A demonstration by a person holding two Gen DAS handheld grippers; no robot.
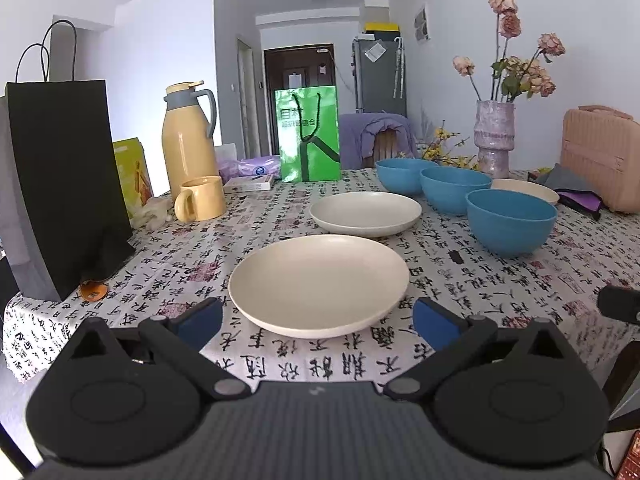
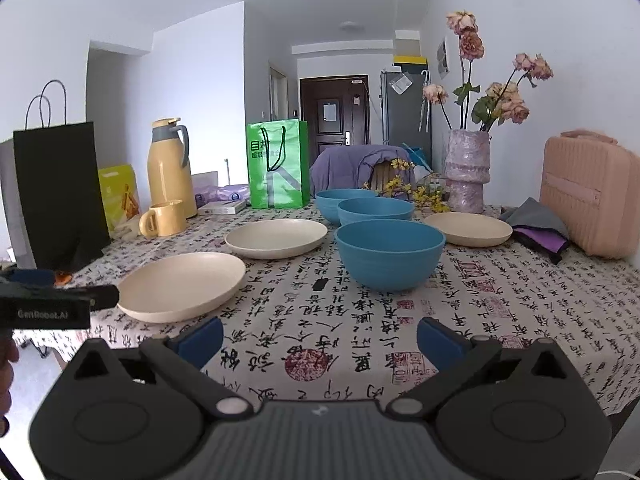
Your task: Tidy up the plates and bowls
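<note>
Three cream plates lie on the table: a near plate (image 1: 320, 284) (image 2: 182, 286), a middle plate (image 1: 366, 213) (image 2: 276, 238) and a far right plate (image 1: 528, 190) (image 2: 468, 228). Three blue bowls stand in a row: near (image 1: 511, 220) (image 2: 390, 254), middle (image 1: 454, 188) (image 2: 374, 209), far (image 1: 402, 174) (image 2: 344, 198). My left gripper (image 1: 318, 320) is open and empty, just before the near plate. My right gripper (image 2: 320, 340) is open and empty, above the cloth in front of the near bowl. The left gripper's side shows at the left edge of the right wrist view.
The table wears a calligraphy-print cloth (image 2: 360, 320). A black paper bag (image 1: 60, 184), a yellow thermos (image 1: 186, 140) and a yellow mug (image 1: 202, 199) stand at the left. A green bag (image 1: 308, 134), a vase of dried flowers (image 1: 496, 140) and a pink case (image 2: 588, 196) stand behind.
</note>
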